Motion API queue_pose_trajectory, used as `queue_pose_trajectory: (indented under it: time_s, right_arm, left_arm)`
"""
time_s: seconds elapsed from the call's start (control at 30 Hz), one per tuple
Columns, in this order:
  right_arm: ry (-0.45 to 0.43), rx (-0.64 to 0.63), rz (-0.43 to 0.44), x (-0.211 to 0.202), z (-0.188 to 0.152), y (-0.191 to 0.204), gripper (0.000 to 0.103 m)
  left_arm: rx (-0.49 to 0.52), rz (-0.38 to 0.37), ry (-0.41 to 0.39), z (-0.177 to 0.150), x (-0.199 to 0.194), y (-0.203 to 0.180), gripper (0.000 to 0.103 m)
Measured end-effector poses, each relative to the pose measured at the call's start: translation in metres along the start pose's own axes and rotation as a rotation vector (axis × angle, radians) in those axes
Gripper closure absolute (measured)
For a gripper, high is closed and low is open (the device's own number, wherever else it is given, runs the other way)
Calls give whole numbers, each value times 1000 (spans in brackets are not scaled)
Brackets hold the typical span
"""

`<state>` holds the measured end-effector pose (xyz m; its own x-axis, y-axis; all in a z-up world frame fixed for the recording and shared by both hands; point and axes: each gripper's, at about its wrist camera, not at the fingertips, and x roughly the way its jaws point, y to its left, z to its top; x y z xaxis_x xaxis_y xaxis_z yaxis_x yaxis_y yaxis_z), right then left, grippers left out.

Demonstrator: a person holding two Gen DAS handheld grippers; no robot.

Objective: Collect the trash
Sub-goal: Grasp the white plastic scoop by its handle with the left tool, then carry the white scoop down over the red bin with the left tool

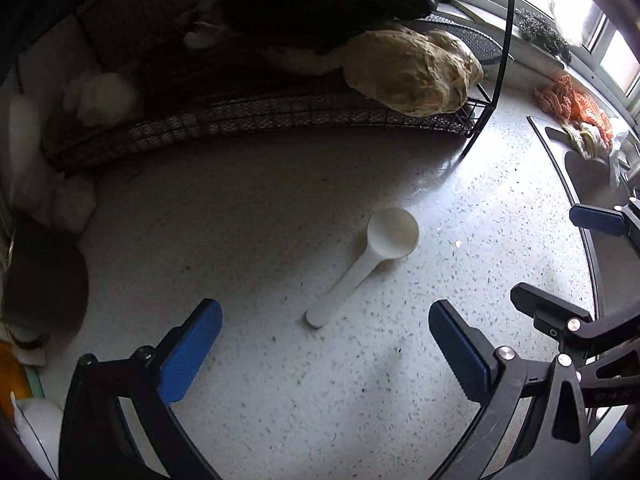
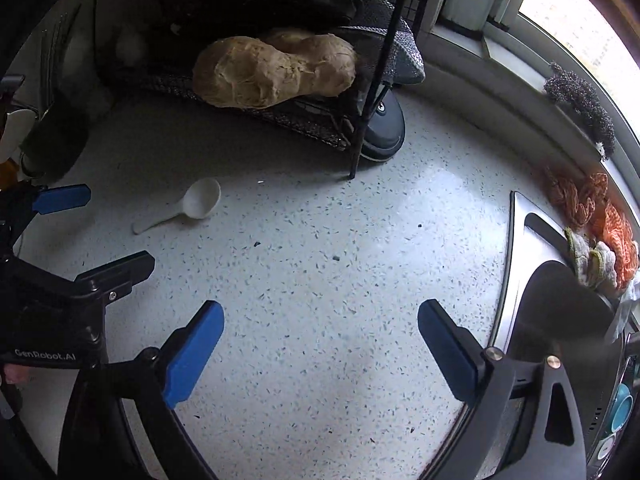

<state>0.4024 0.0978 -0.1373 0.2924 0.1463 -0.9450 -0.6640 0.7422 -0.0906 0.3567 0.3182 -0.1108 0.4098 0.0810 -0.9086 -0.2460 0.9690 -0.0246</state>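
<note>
A white plastic measuring scoop with a round bowl and a straight handle [image 1: 362, 260] is seen lying flat on the white speckled stone countertop [image 1: 280, 400]. Its bowl faces upward and nothing is visible inside it. The scoop lies ahead of the left gripper [image 1: 326, 348], between the lines of its two blue-padded fingers but beyond their tips; it is not touched. The jaws of the left gripper are spread wide and nothing is held.

The right gripper [image 2: 320, 348] is pointed down at bare countertop, well to the right of the scoop. Its jaws are likewise released and empty.

Behind the scoop stands a black wire-mesh rack [image 1: 256, 120]. On its lower shelf a tan, lumpy, loaf-like mass [image 1: 416, 76] is carried at the right end, overhanging the shelf edge, with dark items behind it that cannot be identified.

At the right, a stainless steel sink [image 2: 520, 240] is set into the counter. Orange and pale green knitted cloths [image 2: 600, 232] are draped at its far rim.
</note>
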Motion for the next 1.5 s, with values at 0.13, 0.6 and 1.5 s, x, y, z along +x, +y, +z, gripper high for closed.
queue_pose_trajectory:
  time_s: [0.13, 0.6, 1.5]
  right_arm:
    - [14, 44, -12, 7, 6, -12, 6]
    - [27, 93, 1, 10, 0, -46, 5]
    - [-91, 83, 73, -97, -151, -88, 6]
  left_arm:
    - [53, -45, 7, 16, 14, -8, 5]
    - [116, -51, 25, 25, 14, -58, 76]
    - [67, 37, -42, -96, -76, -156, 75]
